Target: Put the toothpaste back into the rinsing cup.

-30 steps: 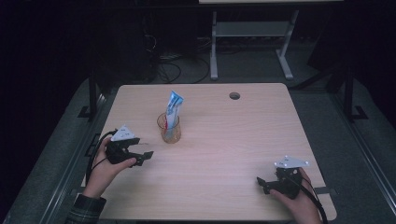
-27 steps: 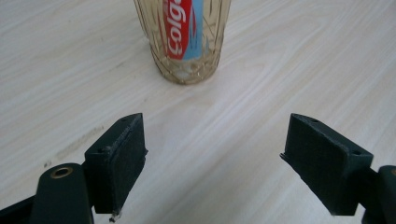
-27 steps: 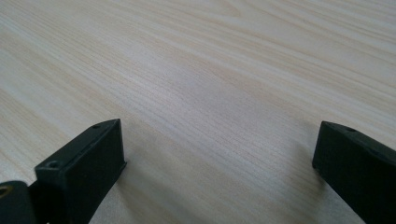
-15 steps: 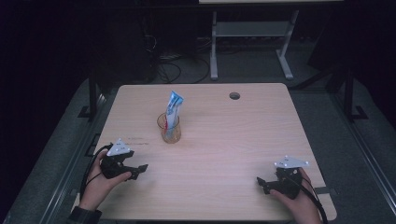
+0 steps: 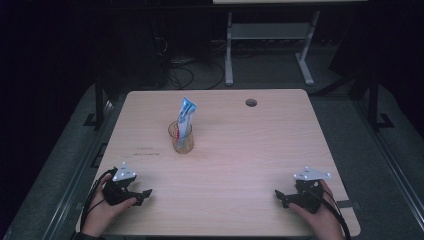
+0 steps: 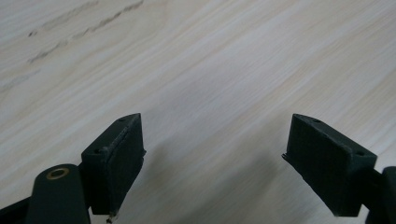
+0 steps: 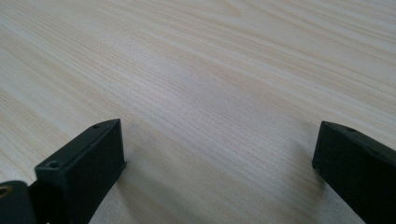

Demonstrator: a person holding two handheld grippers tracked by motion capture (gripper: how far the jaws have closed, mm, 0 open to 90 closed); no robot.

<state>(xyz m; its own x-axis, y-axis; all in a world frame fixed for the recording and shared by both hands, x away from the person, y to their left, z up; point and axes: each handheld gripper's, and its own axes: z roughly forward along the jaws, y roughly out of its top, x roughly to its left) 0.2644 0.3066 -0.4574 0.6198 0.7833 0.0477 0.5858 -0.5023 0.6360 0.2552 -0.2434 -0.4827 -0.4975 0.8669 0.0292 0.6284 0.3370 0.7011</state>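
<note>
A clear glass cup (image 5: 182, 138) stands left of the table's middle, with a blue and white toothpaste tube (image 5: 186, 116) upright in it. My left gripper (image 5: 143, 194) rests low at the front left corner, well short of the cup, its jaws wide apart over bare wood (image 6: 212, 163). At the front right, my right gripper (image 5: 279, 196) lies on the table with its jaws also spread and empty (image 7: 217, 172). Both point toward the table's centre.
The light wooden table (image 5: 235, 150) has a round cable hole (image 5: 251, 102) near its far right edge. Faint pencil marks (image 5: 146, 151) lie left of the cup. A white metal stand (image 5: 265, 40) and cables sit on the dark floor beyond.
My left gripper has drawn back from beside the cup toward the front left corner and settled low. The right gripper has stayed put.
</note>
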